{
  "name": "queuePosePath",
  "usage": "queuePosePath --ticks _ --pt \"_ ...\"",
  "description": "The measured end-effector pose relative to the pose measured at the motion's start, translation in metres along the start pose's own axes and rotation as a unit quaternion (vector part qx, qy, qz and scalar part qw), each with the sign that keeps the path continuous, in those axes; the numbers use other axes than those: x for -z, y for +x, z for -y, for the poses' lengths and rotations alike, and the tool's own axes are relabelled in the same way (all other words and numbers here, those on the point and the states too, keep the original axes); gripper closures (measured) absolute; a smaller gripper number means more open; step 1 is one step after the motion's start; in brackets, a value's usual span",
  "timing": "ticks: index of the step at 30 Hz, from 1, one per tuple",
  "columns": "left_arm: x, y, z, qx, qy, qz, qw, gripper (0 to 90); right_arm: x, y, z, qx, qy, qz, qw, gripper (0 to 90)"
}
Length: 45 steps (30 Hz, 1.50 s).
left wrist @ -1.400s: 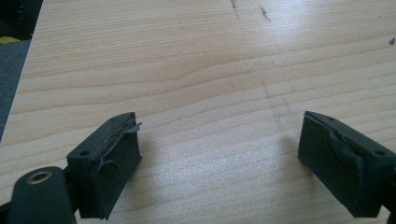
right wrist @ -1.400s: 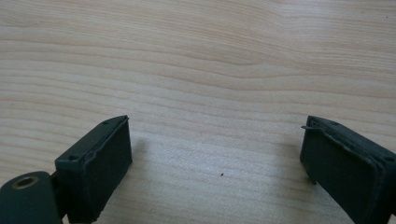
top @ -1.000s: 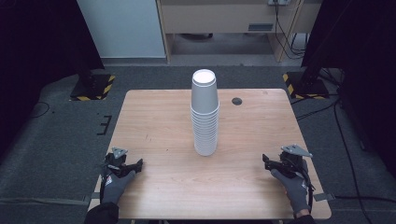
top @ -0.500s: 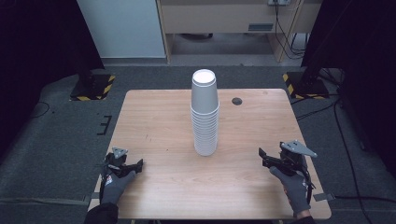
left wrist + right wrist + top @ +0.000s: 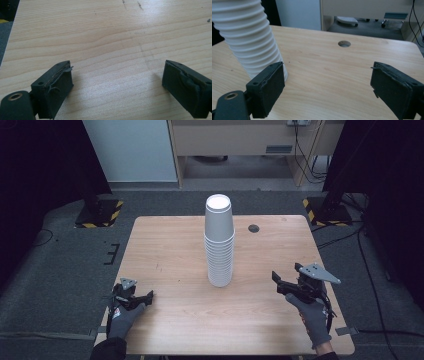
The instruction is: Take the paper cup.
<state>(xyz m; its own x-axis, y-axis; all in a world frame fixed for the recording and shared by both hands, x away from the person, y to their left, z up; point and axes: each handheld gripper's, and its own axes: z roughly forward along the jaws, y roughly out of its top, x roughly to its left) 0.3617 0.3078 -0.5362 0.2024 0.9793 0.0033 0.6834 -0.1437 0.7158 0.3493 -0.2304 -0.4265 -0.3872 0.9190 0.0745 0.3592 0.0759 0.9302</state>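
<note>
Nearest us, our left gripper (image 5: 134, 299) sits low by the near left corner of the table (image 5: 170, 250), its jaws spread wide with nothing but bare wood between them; in the left gripper view the table's left edge runs just outside the left-hand finger (image 5: 53, 88), and open board stretches ahead of both fingertips. The gloved left hand (image 5: 122, 317) comes in over the near edge, with the gripper pointing toward the table's middle. Our right gripper (image 5: 281, 285) hovers above the near right part of the table, held in a gloved right hand (image 5: 314, 317) that reaches in from the near right corner, its jaws also wide apart and gripping nothing. Bare wood lies between it and the right edge. The stack of cups (image 5: 219, 242) stands upright near the table's centre, ahead and to the left of the right gripper's fingers; in the right gripper view its base (image 5: 249, 40) rises just beyond the left-hand finger, apart from it. Farther beyond the fingertips lies a round hole (image 5: 344, 43) in the table, near the far edge.
</note>
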Motion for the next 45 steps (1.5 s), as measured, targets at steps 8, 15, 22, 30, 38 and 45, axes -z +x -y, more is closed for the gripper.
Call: queuePosePath --ticks 8,15,22,30,38,45 --pt "0.000 0.000 0.000 0.000 0.001 0.000 1.0000 8.2 0.001 0.010 -0.021 0.000 -0.025 -0.014 0.9996 12.2" --pt "0.000 0.000 0.000 -0.001 0.002 0.001 1.0000 7.0 0.001 0.016 -0.041 -0.001 -0.045 -0.020 0.9988 12.2" --pt "0.000 0.000 0.000 -0.001 0.002 0.001 1.0000 6.8 0.003 0.025 -0.059 0.003 -0.063 -0.029 0.9976 11.8" --pt "0.000 0.000 0.000 -0.001 0.003 0.001 1.0000 6.7 0.002 0.034 -0.075 0.009 -0.076 -0.038 0.9964 11.6" --pt "0.000 0.000 0.000 -0.001 0.003 0.001 1.0000 6.7 -0.002 0.047 -0.092 0.012 -0.087 -0.054 0.9947 11.5" --pt "0.000 0.000 0.000 -0.001 0.003 0.002 1.0000 6.6 -0.008 0.057 -0.104 0.012 -0.094 -0.063 0.9935 11.5"
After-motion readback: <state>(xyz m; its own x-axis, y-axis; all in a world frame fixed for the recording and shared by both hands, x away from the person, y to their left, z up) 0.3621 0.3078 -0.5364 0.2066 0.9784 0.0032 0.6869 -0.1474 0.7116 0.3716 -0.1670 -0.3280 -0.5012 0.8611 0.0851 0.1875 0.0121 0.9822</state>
